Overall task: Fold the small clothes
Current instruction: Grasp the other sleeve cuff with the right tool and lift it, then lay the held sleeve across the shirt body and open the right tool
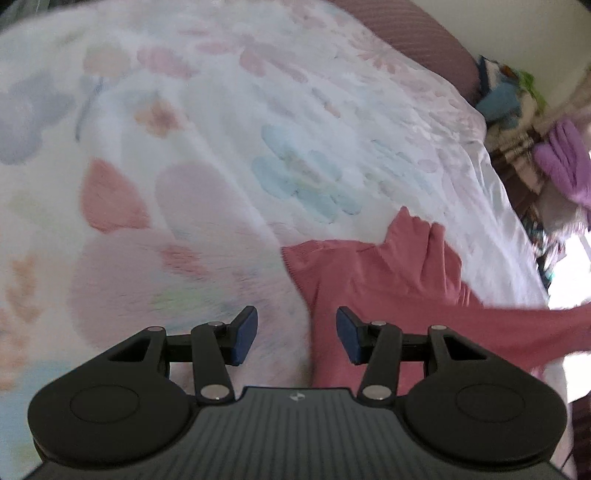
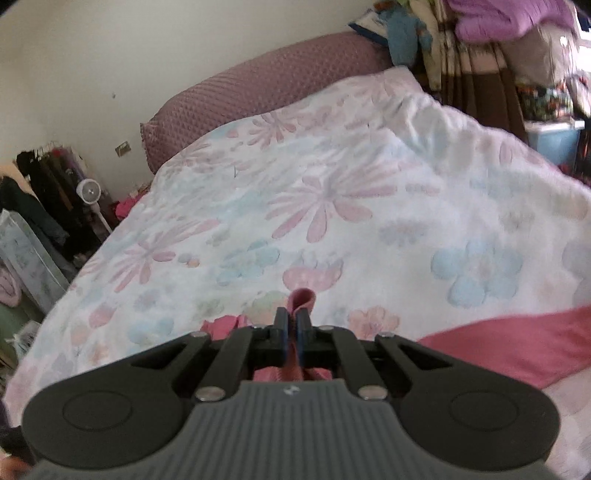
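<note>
A pink knit garment lies on the floral bedspread, one part stretched off to the right. My left gripper is open and empty, hovering over the garment's left edge. In the right wrist view my right gripper is shut on a fold of the pink garment, which pokes up between the fingers. More of the garment lies to the right on the bedspread.
A mauve bolster pillow lies at the bed's head by the wall. Piled clothes and a purple item sit at the back right. A clothes rack and fan stand left of the bed. A blue bin is at right.
</note>
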### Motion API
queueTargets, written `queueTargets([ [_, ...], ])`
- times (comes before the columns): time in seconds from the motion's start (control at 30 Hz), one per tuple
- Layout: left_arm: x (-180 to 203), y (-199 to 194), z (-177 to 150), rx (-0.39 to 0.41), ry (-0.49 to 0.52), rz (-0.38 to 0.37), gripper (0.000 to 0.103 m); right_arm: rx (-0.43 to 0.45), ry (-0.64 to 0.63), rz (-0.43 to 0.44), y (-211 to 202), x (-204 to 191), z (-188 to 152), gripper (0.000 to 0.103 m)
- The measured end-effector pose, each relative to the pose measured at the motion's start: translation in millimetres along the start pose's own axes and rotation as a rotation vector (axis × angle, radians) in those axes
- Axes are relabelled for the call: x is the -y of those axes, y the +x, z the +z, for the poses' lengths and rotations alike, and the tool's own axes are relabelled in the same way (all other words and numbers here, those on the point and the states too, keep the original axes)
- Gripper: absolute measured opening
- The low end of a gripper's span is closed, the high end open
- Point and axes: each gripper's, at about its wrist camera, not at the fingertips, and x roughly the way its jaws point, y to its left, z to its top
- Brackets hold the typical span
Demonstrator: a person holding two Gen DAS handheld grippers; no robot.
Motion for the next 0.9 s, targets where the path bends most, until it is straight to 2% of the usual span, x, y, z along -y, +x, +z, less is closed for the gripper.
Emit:
queueTargets([
  [0.1,-5,33,12,-0.056,-0.104,-0.043,0.057,-0.01,-0.01,-0.003,8,6,-6,0.0],
  [0.2,-18,54,21,-0.059,-0.237,-0.085,0.055,-0.019,-0.016,0.007,11,12,-12,0.0],
  [0.3,-29,65,28,-0.033,-0.303,-0.085,0.047,-0.028,-0.042,0.001,15,14,-18,0.0],
  [0.33,-30,69,29,-0.035,-0.31,-0.084,0.038,-0.03,-0.048,0.001,15,14,-19,0.0],
  [0.37,-29,73,29,-0.046,-0.304,-0.079,0.032,-0.033,-0.049,0.001,16,15,-20,0.0],
  [0.4,-27,76,29,-0.055,-0.284,-0.078,0.013,-0.035,-0.049,-0.001,17,18,-21,0.0],
  [0.43,-23,77,29,-0.062,-0.259,-0.078,0.004,-0.038,-0.049,-0.006,18,20,-23,0.0],
  [0.5,-11,67,31,-0.014,-0.194,-0.049,0.004,-0.041,-0.036,-0.028,21,26,-26,0.0],
  [0.57,-1,47,38,0.038,-0.115,-0.049,0.003,0.001,-0.012,-0.028,16,35,-24,0.0],
  [0.67,5,29,50,0.069,0.02,0.028,0.003,0.055,0.031,-0.027,6,49,-17,0.0],
  [0.77,9,36,52,0.052,0.089,0.09,0.003,-0.033,0.034,-0.099,38,61,-22,0.0],
  [0.9,14,50,45,0.028,0.103,0.114,0.006,-0.103,0.06,-0.156,78,80,-46,0.0],
])
